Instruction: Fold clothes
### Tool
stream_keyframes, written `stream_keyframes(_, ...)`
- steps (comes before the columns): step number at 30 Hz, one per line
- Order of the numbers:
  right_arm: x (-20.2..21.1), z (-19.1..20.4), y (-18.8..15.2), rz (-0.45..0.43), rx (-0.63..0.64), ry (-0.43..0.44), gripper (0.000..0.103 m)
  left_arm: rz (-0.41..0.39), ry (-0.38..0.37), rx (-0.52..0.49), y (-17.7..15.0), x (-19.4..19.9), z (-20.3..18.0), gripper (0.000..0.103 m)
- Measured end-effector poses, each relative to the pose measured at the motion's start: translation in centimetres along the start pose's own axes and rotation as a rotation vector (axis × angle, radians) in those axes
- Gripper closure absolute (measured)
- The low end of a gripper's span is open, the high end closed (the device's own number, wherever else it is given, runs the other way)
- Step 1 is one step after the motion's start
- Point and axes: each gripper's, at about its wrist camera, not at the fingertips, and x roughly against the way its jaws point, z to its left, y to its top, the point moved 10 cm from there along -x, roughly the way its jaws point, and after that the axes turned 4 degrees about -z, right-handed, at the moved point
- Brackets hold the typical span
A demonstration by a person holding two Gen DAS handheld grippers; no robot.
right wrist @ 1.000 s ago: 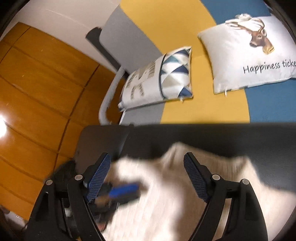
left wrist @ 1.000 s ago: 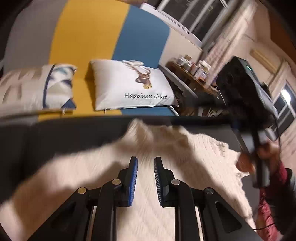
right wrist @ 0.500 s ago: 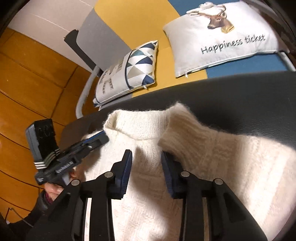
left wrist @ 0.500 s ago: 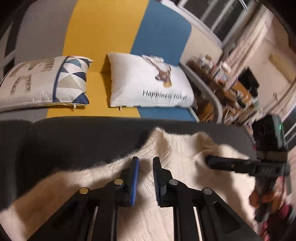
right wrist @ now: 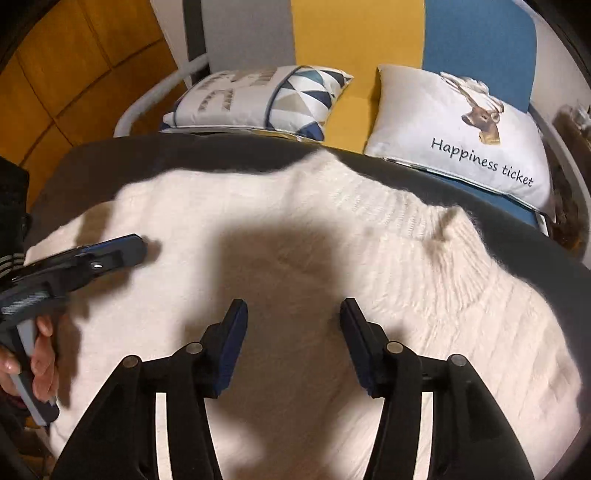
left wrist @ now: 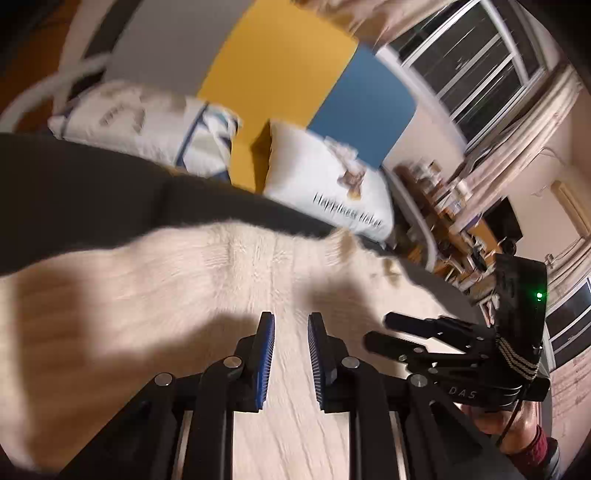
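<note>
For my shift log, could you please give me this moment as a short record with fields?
garment: cream knit sweater spread on a dark table
collar: ribbed neck at the far edge
left gripper: narrow gap, nothing visibly between the fingers
right gripper: open over the sweater, holding nothing
background: triangle-pattern pillow and deer pillow on a sofa behind the table
fold: none visible yet

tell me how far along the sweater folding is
Done: the cream knit sweater lies spread on the dark surface, collar toward the pillows. In hand: nothing; the right tool is open above it, the left tool nearly closed, empty. Left: no fold visible yet.
</note>
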Motion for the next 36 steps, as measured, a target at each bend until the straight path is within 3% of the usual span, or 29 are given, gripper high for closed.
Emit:
stream_keyframes(5, 2.0, 7.9, -2.6, -0.012, 0.048, 0.152, 0.047, 0.023, 0.013, 0.043, -1.7, 2.2, 1.8, 0.085)
stream_keyframes(7, 1.3, 9.7, -3.9, 0.006, 0.056, 0.143, 0.047, 0.032, 0.019, 0.06, -2.4, 3.1, 2.5, 0.087)
stream_keyframes(8, 0.3, 9.9, -4.6, 0.03, 0.058, 0.113, 0.047, 0.036, 0.021, 0.068, -2.7, 3.6, 2.9, 0.094)
stream_keyframes(9, -0.9, 10.0, -5.6, 0.063, 0.06, 0.074, 0.047, 0.041, 0.024, 0.077, -3.0, 4.0, 3.2, 0.094)
stream_keyframes(11, -1.5, 10.2, -5.6, 0.015, 0.091, 0.034, 0.041, 0.05, 0.029, 0.094, -3.7, 4.9, 4.0, 0.094)
stream_keyframes(14, -1.0, 10.0, -5.7, 0.027, 0.057, 0.028, 0.041, 0.063, 0.037, 0.12, -4.7, 6.3, 5.0, 0.087)
stream_keyframes(17, 2.3, 10.7, -6.2, -0.01, 0.059, 0.049, 0.041, 0.08, 0.026, 0.066, -7.6, 7.1, 3.7, 0.086)
stream_keyframes(21, 6.3, 11.3, -11.3, 0.002, 0.083, 0.048, 0.041, 0.103, 0.007, -0.019, -11.8, 8.2, 1.6, 0.085)
stream_keyframes(25, 6.9, 8.8, -15.9, 0.016, 0.03, -0.086, 0.041, 0.126, -0.012, -0.105, -16.0, 9.3, -0.6, 0.088)
stream_keyframes(27, 7.3, 7.3, -18.0, -0.013, -0.023, -0.112, 0.037, 0.125, -0.023, -0.074, -16.4, 9.5, -0.1, 0.095)
stream_keyframes(30, 8.4, 6.9, -19.0, -0.07, -0.043, -0.093, 0.037, 0.14, -0.024, 0.023, -15.7, 10.2, 0.4, 0.093)
stream_keyframes(31, 8.7, 6.9, -19.1, -0.063, -0.055, -0.086, 0.037, 0.127, -0.012, 0.01, -15.5, 10.8, 0.0, 0.084)
stream_keyframes(34, 11.3, 6.4, -19.2, -0.11, -0.13, -0.042, 0.037, 0.096, 0.001, -0.077, -16.2, 12.8, -2.0, 0.083)
stream_keyframes(36, 13.2, 5.4, -20.5, -0.126, -0.145, -0.078, 0.034, 0.1, -0.001, -0.119, -17.5, 13.9, -3.1, 0.083)
